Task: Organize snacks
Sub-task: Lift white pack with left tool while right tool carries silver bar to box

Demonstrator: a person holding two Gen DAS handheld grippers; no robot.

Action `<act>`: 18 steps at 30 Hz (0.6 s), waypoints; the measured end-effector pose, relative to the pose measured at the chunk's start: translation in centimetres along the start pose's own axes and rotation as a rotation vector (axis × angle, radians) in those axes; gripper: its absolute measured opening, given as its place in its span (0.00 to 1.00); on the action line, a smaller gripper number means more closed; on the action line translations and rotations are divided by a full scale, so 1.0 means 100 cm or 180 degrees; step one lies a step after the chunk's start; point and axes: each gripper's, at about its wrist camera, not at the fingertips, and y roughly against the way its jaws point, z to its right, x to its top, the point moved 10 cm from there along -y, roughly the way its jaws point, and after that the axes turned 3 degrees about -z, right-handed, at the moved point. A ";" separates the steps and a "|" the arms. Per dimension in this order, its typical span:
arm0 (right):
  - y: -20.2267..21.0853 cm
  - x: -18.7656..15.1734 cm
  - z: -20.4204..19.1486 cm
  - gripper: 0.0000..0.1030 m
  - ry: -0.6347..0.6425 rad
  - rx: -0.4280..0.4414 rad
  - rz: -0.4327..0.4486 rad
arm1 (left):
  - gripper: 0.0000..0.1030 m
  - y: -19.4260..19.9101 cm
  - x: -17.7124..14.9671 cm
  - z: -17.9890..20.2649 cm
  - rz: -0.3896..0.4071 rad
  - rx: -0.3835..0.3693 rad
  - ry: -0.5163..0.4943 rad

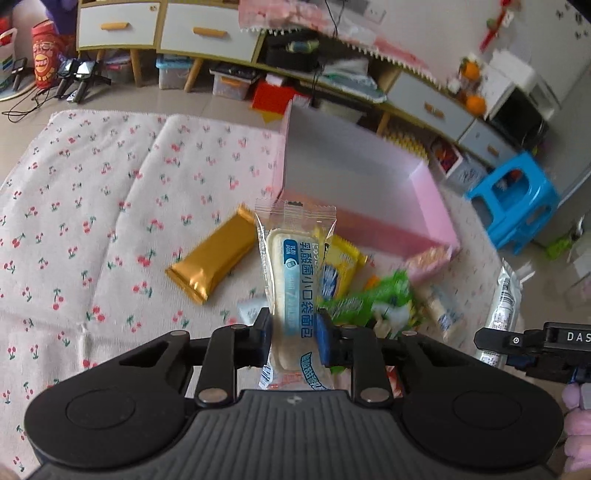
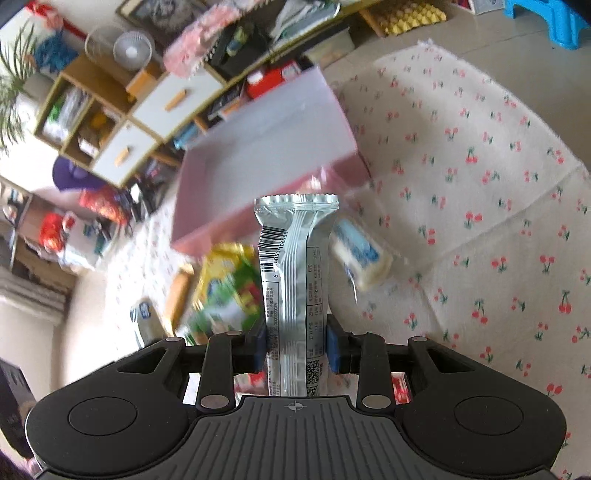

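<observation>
My left gripper is shut on a clear bread packet with blue print, held upright above the cherry-print cloth. My right gripper is shut on a silver snack bar wrapper, barcode side up. That silver wrapper and the right gripper show at the right edge of the left wrist view. The pink box stands open behind the snacks; its pink box wall appears ahead in the right wrist view. A gold bar, a yellow packet and a green packet lie on the cloth.
A second bread packet lies right of the silver wrapper on the cloth. Cabinets with drawers line the back. A blue plastic stool stands to the right on the floor. A pink-gloved hand shows at the lower right.
</observation>
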 end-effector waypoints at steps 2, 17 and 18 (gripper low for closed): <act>0.004 0.014 -0.003 0.30 -0.0110 0.0058 0.0100 | 0.21 0.000 0.010 0.004 0.0047 -0.0053 0.0067; -0.016 0.142 -0.014 0.30 -0.0374 0.0413 0.0760 | 0.21 -0.059 0.106 0.051 0.0331 0.0010 -0.0342; -0.021 0.147 -0.014 0.30 -0.0350 0.0417 0.0792 | 0.21 -0.064 0.108 0.052 0.0345 0.0022 -0.0390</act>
